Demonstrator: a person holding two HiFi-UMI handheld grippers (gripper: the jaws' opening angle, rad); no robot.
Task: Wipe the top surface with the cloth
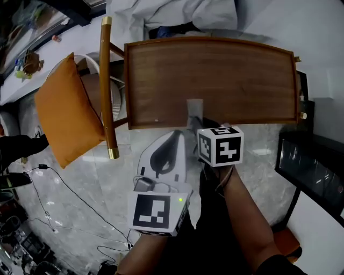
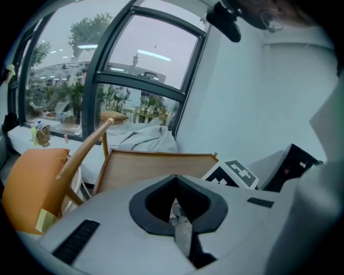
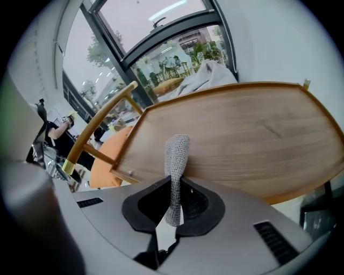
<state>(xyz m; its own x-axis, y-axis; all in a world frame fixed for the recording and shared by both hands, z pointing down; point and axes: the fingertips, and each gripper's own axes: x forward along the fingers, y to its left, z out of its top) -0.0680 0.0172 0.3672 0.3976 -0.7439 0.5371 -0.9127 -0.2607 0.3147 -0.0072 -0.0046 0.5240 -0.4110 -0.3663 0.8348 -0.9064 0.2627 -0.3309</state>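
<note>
A brown wooden table top (image 1: 215, 75) with a raised rim fills the middle of the head view. A small grey knitted cloth (image 1: 194, 107) lies at its near edge, and my right gripper (image 1: 196, 123) is shut on it. In the right gripper view the cloth (image 3: 176, 156) stands up from between the jaws of the right gripper (image 3: 173, 200), in front of the table top (image 3: 252, 129). My left gripper (image 1: 177, 140) hangs just short of the table's near edge, left of the right one, with its jaws together. In its own view the left gripper (image 2: 174, 207) points at the table (image 2: 156, 166).
A wooden chair (image 1: 106, 80) with an orange cushion (image 1: 64, 113) stands at the table's left. A black cabinet (image 1: 312, 166) is at the right. Pale fabric (image 1: 177, 13) is heaped behind the table. Cables (image 1: 59, 188) trail over the marble floor at the lower left.
</note>
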